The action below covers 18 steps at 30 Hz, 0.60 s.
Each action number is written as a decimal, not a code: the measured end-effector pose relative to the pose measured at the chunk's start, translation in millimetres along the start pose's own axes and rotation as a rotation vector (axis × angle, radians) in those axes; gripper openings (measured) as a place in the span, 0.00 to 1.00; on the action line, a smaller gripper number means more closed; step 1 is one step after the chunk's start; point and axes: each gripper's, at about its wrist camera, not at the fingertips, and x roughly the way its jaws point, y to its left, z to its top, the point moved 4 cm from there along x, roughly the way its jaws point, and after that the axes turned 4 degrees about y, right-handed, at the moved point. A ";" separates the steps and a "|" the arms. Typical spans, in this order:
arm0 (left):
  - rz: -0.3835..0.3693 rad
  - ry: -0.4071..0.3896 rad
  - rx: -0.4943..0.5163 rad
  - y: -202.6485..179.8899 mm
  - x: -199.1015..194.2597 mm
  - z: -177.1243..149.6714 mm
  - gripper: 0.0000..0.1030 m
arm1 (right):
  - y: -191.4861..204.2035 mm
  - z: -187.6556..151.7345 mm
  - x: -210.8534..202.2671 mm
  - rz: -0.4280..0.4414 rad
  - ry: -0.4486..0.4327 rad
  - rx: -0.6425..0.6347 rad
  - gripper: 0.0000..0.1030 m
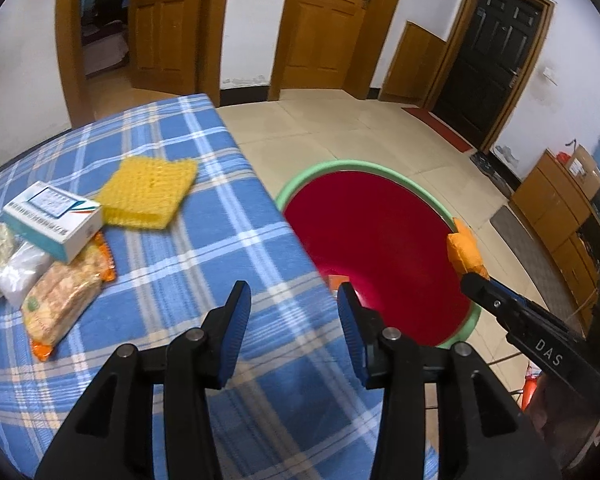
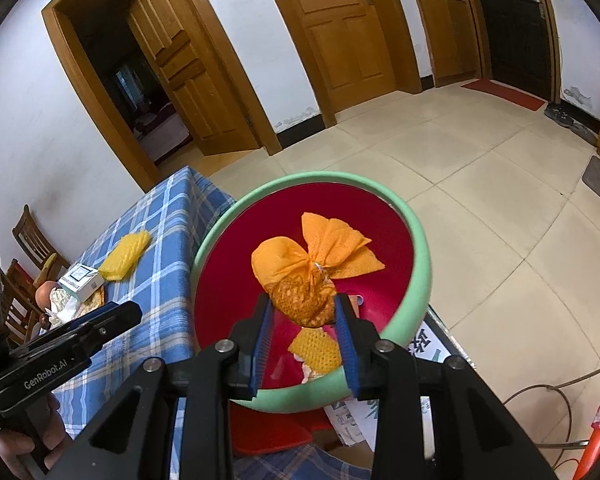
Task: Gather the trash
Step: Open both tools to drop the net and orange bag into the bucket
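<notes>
My right gripper (image 2: 305, 312) is shut on an orange crumpled paper-and-net bundle (image 2: 300, 268) and holds it above the red basin with a green rim (image 2: 420, 256). The bundle (image 1: 464, 250) also shows in the left wrist view at the basin's (image 1: 364, 166) right rim. A yellow foam net piece (image 2: 314, 350) and other scraps lie inside the basin. My left gripper (image 1: 294, 320) is open and empty over the edge of the blue plaid table (image 1: 172, 264). On the table lie a yellow foam net (image 1: 150, 190), a white box (image 1: 52, 218), a snack packet (image 1: 62, 300) and crumpled wrappers (image 1: 4, 264).
The basin stands beside the table's right edge on a red stool (image 2: 272, 432). Tiled floor (image 2: 480, 184) spreads beyond. Wooden doors (image 1: 320, 24) line the far wall, cabinets (image 1: 560, 216) stand at the right, and chairs (image 2: 32, 240) stand left of the table.
</notes>
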 end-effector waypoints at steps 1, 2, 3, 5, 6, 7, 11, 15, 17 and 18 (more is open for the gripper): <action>0.001 -0.002 -0.006 2.2 -0.9 0.1 0.44 | 0.3 0.3 0.0 0.005 0.001 0.002 0.39; 0.003 -0.004 -0.011 4.5 -2.1 0.2 0.44 | 0.8 0.0 0.0 0.010 0.002 0.004 0.43; 0.006 -0.007 -0.016 7.3 -3.6 0.4 0.44 | 1.3 -0.8 -0.6 0.011 0.001 0.006 0.45; 0.010 -0.011 -0.023 11.3 -6.4 -0.3 0.44 | 1.0 -1.7 -2.3 0.012 -0.002 0.009 0.49; 0.012 -0.013 -0.027 13.6 -8.2 -0.8 0.44 | 0.6 -1.7 -3.1 0.012 -0.002 0.011 0.50; 0.013 -0.015 -0.031 16.0 -10.2 -1.6 0.44 | 1.0 -1.8 -4.7 0.012 -0.004 0.013 0.53; 0.020 -0.025 -0.047 25.1 -17.7 -4.1 0.44 | 1.6 -1.9 -11.3 0.015 -0.017 0.021 0.61; 0.028 -0.037 -0.060 33.0 -26.6 -6.6 0.44 | 7.0 -2.1 -16.2 0.025 -0.030 0.031 0.63; 0.032 -0.044 -0.067 37.1 -31.5 -7.7 0.44 | 9.4 -2.7 -18.2 0.029 -0.034 0.031 0.66; 0.035 -0.048 -0.071 39.9 -34.3 -8.4 0.44 | 11.5 -3.4 -19.4 0.032 -0.035 0.031 0.66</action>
